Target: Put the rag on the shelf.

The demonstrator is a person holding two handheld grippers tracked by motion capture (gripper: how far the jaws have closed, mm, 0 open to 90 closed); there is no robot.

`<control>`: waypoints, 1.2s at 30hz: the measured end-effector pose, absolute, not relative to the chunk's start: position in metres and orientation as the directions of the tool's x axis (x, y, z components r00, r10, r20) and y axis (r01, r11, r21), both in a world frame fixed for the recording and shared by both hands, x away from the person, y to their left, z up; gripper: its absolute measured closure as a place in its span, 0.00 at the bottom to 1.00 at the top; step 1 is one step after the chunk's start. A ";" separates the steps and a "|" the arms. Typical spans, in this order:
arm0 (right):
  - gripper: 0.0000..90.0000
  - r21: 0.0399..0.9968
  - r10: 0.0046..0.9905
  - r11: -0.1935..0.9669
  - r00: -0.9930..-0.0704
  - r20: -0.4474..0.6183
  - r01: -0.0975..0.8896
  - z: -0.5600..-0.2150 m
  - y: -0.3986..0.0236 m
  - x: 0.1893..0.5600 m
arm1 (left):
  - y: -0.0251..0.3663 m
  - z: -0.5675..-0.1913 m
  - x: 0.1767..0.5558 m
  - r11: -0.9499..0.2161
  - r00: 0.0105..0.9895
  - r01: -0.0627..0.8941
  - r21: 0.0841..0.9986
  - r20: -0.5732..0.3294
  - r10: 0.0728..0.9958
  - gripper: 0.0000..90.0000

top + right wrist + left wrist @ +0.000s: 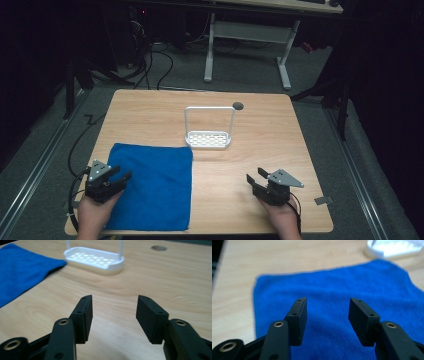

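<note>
A blue cloth lies flat on the front left of the wooden table. My left gripper rests at the cloth's left edge, jaws open over the blue cloth with nothing between them. A white rack with a tall loop handle stands near the table's middle, beyond the cloth. My right gripper sits low over bare wood at the front right, open and empty, pointing toward the white rack. The blue cloth shows at the left of the right gripper view.
A round hole is cut into the tabletop behind the rack. A white-legged desk stands on the floor beyond the table. Cables trail on the floor at the back left. A grey tag sits near the front right corner.
</note>
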State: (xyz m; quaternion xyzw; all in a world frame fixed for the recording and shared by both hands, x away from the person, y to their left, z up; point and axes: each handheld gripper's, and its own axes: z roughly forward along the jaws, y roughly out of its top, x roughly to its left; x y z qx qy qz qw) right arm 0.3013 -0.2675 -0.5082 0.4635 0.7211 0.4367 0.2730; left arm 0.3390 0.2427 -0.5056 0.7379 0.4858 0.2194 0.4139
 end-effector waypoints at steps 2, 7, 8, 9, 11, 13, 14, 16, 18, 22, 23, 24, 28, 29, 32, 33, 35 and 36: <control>0.54 0.885 0.908 0.197 -0.419 -0.002 0.422 -0.508 -0.269 0.302 | 0.242 -0.506 0.341 -0.183 0.429 0.535 0.825 -0.079 0.900 0.55; 0.56 0.887 0.911 0.193 -0.413 -0.002 0.420 -0.511 -0.270 0.303 | 0.246 -0.507 0.342 -0.157 0.421 0.538 0.828 -0.102 0.901 0.55; 0.55 0.887 0.910 0.190 -0.414 0.001 0.420 -0.510 -0.270 0.303 | 0.246 -0.507 0.341 -0.155 0.421 0.537 0.829 -0.104 0.901 0.55; 0.55 0.887 0.908 0.202 -0.420 -0.010 0.415 -0.510 -0.268 0.303 | 0.246 -0.507 0.341 -0.162 0.421 0.532 0.831 -0.093 0.902 0.54; 0.55 0.885 0.909 0.201 -0.417 -0.009 0.420 -0.511 -0.267 0.304 | 0.246 -0.506 0.340 -0.166 0.419 0.521 0.837 -0.081 0.905 0.53; 0.55 0.884 0.909 0.199 -0.417 -0.005 0.422 -0.511 -0.267 0.304 | 0.248 -0.505 0.339 -0.154 0.412 0.519 0.841 -0.088 0.907 0.53; 0.56 0.884 0.909 0.198 -0.417 -0.005 0.423 -0.512 -0.267 0.304 | 0.249 -0.505 0.340 -0.150 0.407 0.521 0.840 -0.090 0.909 0.53; 0.55 0.884 0.910 0.190 -0.414 0.004 0.427 -0.511 -0.267 0.304 | 0.249 -0.507 0.340 -0.156 0.402 0.523 0.838 -0.081 0.912 0.53; 0.54 0.884 0.909 0.193 -0.417 0.003 0.427 -0.511 -0.266 0.304 | 0.249 -0.508 0.341 -0.172 0.401 0.521 0.836 -0.061 0.914 0.52; 0.54 0.875 0.908 0.192 -0.419 0.013 0.444 -0.512 -0.264 0.306 | 0.249 -0.509 0.340 -0.182 0.386 0.508 0.842 -0.034 0.922 0.47; 0.54 0.871 0.910 0.194 -0.414 0.012 0.452 -0.512 -0.263 0.307 | 0.249 -0.509 0.340 -0.182 0.382 0.504 0.844 -0.029 0.924 0.46; 0.54 0.871 0.910 0.194 -0.414 0.012 0.452 -0.512 -0.263 0.307 | 0.249 -0.509 0.340 -0.182 0.381 0.503 0.845 -0.028 0.924 0.46; 0.54 0.866 0.916 0.187 -0.401 0.017 0.464 -0.511 -0.262 0.308 | 0.246 -0.504 0.338 -0.172 0.396 0.483 0.859 -0.039 0.918 0.42; 0.54 0.866 0.916 0.187 -0.401 0.017 0.464 -0.511 -0.262 0.308 | 0.246 -0.504 0.338 -0.172 0.396 0.483 0.859 -0.039 0.918 0.41; 0.53 0.863 0.916 0.187 -0.401 0.020 0.470 -0.511 -0.261 0.308 | 0.240 -0.496 0.339 -0.166 0.405 0.463 0.870 -0.041 0.914 0.42; 0.53 0.862 0.915 0.185 -0.402 0.024 0.472 -0.511 -0.261 0.308 | 0.238 -0.493 0.341 -0.165 0.410 0.458 0.874 -0.042 0.911 0.42; 0.52 0.860 0.915 0.183 -0.403 0.029 0.477 -0.511 -0.261 0.308 | 0.231 -0.488 0.345 -0.184 0.417 0.445 0.876 -0.021 0.909 0.45; 0.52 0.860 0.915 0.183 -0.403 0.029 0.477 -0.511 -0.261 0.308 | 0.229 -0.486 0.347 -0.192 0.421 0.439 0.878 -0.013 0.907 0.45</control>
